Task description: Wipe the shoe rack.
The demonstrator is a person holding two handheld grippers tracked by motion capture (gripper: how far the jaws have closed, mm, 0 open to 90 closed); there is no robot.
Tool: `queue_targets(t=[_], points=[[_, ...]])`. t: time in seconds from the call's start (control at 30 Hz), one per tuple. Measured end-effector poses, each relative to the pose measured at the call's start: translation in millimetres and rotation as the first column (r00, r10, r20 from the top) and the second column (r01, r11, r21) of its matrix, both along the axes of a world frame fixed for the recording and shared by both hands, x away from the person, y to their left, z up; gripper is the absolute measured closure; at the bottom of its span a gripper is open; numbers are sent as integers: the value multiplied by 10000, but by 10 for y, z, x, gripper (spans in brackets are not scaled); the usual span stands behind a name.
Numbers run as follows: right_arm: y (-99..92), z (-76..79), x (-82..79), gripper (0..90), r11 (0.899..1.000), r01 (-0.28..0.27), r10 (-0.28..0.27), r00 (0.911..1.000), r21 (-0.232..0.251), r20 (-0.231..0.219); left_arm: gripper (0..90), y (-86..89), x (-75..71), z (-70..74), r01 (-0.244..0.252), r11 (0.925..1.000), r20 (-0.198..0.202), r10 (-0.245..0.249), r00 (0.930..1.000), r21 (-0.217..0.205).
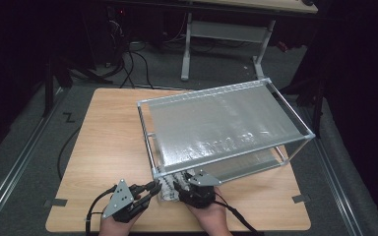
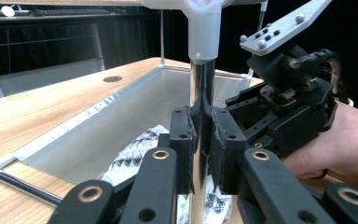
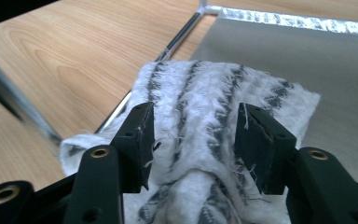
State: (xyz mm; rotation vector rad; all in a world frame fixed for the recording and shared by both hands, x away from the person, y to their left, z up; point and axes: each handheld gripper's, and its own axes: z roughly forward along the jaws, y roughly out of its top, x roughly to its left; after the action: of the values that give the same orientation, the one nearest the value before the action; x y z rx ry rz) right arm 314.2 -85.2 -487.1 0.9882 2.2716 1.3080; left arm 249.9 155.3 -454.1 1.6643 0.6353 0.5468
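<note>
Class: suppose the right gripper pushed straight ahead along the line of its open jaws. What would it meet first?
Most likely the white, grey-striped woven cloth lying between and ahead of the right gripper, on the rack's grey lower shelf; its jaws stand apart, not pressing it.

Dark lab: floor rails (image 1: 10, 172), cables (image 1: 128, 64)

left hand-held gripper (image 1: 150, 189) clamped shut, right hand-held gripper (image 3: 193, 140) jaws apart

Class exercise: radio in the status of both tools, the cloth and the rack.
Left tool shut on rack post. Right tool open over striped cloth, not gripping. Cloth lies on rack's lower shelf. Nothing obstructing.
</note>
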Motion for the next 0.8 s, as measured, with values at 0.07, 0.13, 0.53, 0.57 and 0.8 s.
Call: queue_targets(t=[0.07, 0.13, 0.53, 0.57, 0.8], points=[[12, -17, -7, 556, 9998, -141, 142, 9999, -133, 41, 803, 0, 0, -1, -2, 10000, 0, 2, 10000, -7], [45, -52, -18, 614, 9990, -289, 288, 9996, -347, -12, 802, -2, -2, -2, -19, 10000, 10, 19, 10000, 2], [79, -149, 40, 661, 9872, -110, 54, 9994, -1592, -350, 805, 2, -3, -1, -12, 10000, 5, 12, 10000, 6], [63, -148, 41, 658, 9867, -18, -49, 9991, -1623, -411, 806, 2, -4, 0, -17, 10000, 3, 17, 10000, 4], [-199, -149, 126, 654, 9836, 693, -759, 9965, -1668, -337, 806, 6, -2, 6, 0, 10000, -42, 0, 10000, 15]])
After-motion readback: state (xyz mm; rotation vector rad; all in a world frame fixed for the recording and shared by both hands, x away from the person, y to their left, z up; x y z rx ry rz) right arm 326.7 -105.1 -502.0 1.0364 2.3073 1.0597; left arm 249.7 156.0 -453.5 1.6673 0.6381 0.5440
